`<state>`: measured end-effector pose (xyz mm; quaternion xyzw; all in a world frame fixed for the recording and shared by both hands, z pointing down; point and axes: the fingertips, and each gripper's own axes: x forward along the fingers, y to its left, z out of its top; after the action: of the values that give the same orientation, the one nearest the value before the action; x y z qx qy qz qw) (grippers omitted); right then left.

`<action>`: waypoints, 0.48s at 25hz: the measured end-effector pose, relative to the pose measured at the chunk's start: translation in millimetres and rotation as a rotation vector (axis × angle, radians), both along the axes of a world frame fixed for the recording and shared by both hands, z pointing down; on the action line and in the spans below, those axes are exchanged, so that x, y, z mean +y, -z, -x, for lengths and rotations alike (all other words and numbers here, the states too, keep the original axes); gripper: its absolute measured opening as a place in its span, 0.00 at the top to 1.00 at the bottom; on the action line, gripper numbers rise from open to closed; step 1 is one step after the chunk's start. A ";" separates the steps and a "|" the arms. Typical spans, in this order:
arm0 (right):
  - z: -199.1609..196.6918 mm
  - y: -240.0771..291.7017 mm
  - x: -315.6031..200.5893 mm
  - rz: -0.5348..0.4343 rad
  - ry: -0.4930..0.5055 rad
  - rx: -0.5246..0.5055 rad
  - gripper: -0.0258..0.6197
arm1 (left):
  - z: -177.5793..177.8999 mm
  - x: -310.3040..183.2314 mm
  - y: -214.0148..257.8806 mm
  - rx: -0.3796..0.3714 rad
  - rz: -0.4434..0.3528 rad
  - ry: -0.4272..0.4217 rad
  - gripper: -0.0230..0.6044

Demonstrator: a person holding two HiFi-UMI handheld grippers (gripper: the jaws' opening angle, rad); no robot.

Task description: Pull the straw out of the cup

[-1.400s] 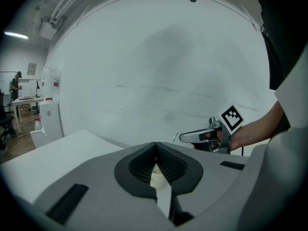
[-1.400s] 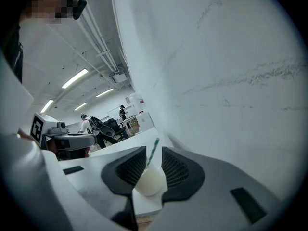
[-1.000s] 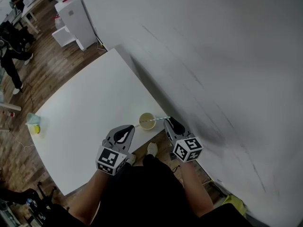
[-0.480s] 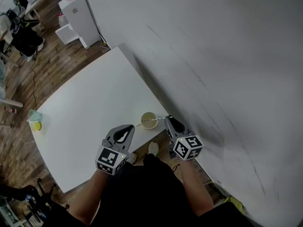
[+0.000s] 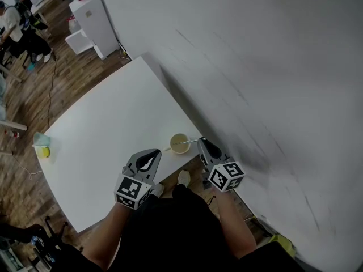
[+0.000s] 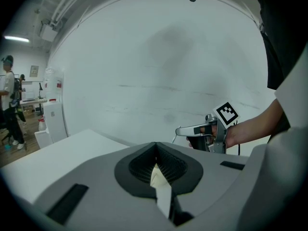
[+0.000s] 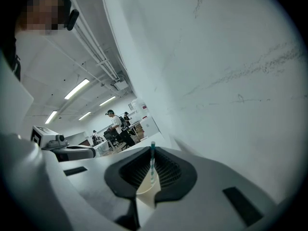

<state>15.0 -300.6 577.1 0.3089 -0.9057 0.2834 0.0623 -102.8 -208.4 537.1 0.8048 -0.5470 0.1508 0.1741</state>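
Observation:
A pale yellow cup (image 5: 178, 143) stands near the front right corner of the white table (image 5: 108, 135). A thin striped straw (image 5: 190, 143) leans out of it to the right. My right gripper (image 5: 201, 142) is at the straw's outer end, shut on it. In the right gripper view the teal and white straw (image 7: 152, 161) stands upright between the jaws, with the cup (image 7: 146, 188) behind. My left gripper (image 5: 154, 153) hovers left of the cup, apart from it, shut with nothing in it. The right gripper (image 6: 195, 130) also shows in the left gripper view.
A grey-white wall (image 5: 255, 67) runs close along the table's right edge. A teal cup and a yellow object (image 5: 41, 145) sit at the table's far left corner. White cabinets (image 5: 91, 16) and people (image 5: 20, 24) are on the wooden floor beyond.
The grippers, cup and straw keep almost the same places. The people in the background have moved about.

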 end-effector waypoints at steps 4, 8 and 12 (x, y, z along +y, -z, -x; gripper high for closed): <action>3.5 10.6 3.6 -0.019 -0.005 -0.010 0.90 | 3.6 3.0 3.1 0.004 -0.007 -0.009 0.94; 5.7 24.6 7.5 -0.056 -0.017 -0.011 0.90 | 7.5 7.0 5.7 0.004 -0.018 -0.026 0.94; 3.8 39.3 15.2 -0.091 -0.041 -0.007 0.90 | 11.1 14.1 7.6 0.005 -0.029 -0.045 0.94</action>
<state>11.1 -285.4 537.8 0.3289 -0.9113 0.2444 0.0391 -113.8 -194.4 529.5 0.8197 -0.5305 0.1449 0.1603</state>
